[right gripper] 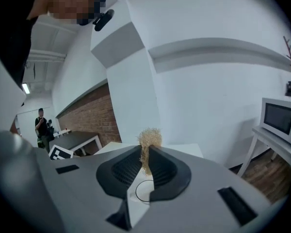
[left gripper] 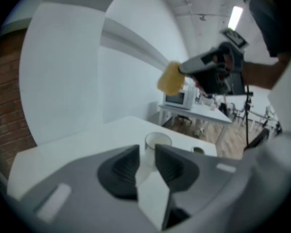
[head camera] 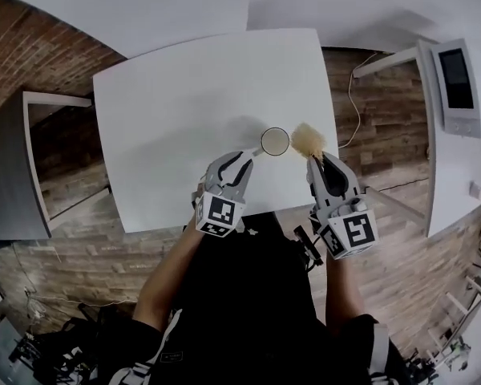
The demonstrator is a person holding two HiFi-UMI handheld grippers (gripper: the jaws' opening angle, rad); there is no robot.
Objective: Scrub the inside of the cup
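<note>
A small clear cup (head camera: 275, 141) stands upright on the white table (head camera: 168, 119), near its front right part. My left gripper (head camera: 252, 154) sits just left of the cup and is open; in the left gripper view the cup (left gripper: 157, 141) stands beyond the fingertips of that gripper (left gripper: 146, 154), not between them. My right gripper (head camera: 317, 159) is shut on a tan fibrous scrubber (head camera: 309, 139), held in the air just right of the cup. The scrubber (right gripper: 149, 140) sticks up from the closed right gripper (right gripper: 145, 152), and the cup rim (right gripper: 144, 191) shows below them.
The table's front edge (head camera: 224, 215) runs right under both grippers. A dark side table (head camera: 16, 175) stands at the left. At the right, a white table (head camera: 433, 175) carries a microwave (head camera: 458, 87). Wooden floor surrounds them. A person (right gripper: 40, 123) stands far off.
</note>
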